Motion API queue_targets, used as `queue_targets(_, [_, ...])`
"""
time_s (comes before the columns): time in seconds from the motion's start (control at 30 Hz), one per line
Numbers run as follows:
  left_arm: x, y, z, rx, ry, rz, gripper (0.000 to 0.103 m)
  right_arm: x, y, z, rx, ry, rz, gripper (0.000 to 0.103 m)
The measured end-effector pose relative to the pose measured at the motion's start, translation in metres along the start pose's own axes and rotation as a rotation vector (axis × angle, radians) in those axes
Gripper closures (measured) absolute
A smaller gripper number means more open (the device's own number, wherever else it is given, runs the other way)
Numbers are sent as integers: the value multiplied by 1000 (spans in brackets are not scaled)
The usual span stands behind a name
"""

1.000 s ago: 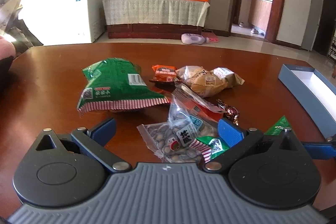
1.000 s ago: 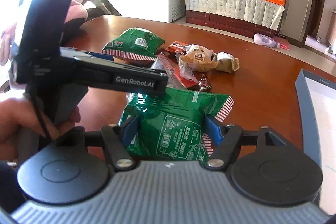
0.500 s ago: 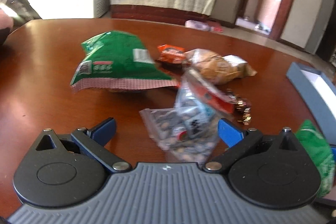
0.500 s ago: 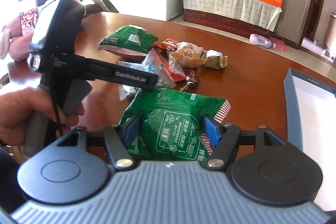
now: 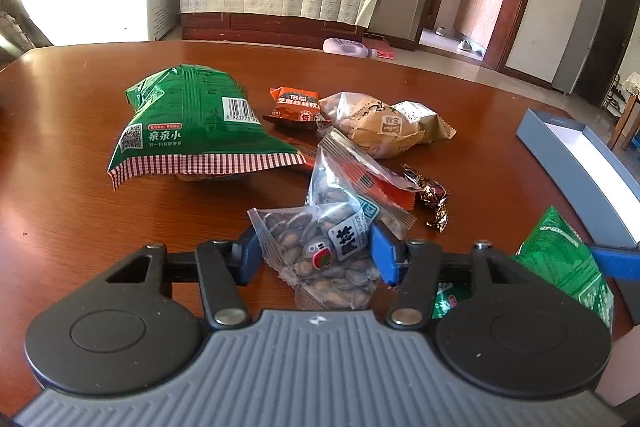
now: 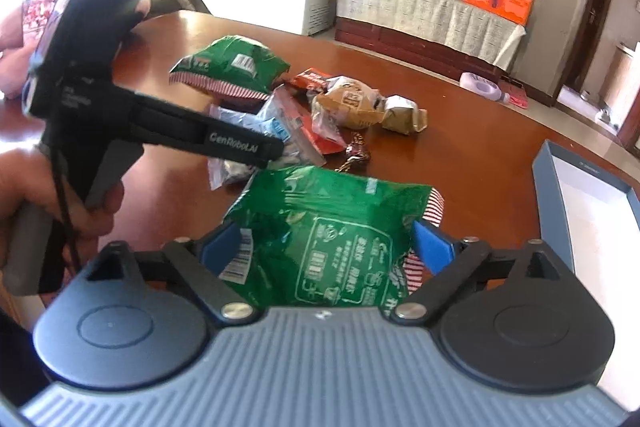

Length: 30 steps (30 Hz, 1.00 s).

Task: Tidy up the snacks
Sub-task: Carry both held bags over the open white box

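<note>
the blue box (image 5: 568, 151) runs off the right edge in both views.

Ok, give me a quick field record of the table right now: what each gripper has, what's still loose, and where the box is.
left gripper: jaws closing around the clear seed packet
right gripper: jaws opening, small green bag between them
loose on table: large green bag, orange packet, brown pastry packs, foil candies
box: blue, open, white inside, at the right table edge; nothing visible in it
</note>
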<state>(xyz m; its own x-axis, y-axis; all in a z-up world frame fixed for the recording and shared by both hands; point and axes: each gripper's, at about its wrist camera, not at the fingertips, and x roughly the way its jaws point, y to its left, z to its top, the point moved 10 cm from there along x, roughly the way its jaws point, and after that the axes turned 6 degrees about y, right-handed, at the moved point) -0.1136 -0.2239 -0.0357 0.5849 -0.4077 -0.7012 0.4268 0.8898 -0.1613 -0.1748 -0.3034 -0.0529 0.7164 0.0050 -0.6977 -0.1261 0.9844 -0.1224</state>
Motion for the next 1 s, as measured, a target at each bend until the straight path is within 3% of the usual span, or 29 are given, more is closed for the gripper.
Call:
queue_targets(0.23, [-10,-8,2,58,-23,32,47,-14,-4,5,31,-20,33,37])
queue_targets(0.67, [-34,-9,6,17,-76,70,48,-42,-13,12,46,-78,42,40])
queue_targets(1.0, [-43,-32,18,42,-110,83,47,-63,-34,14,75,-122,18,41])
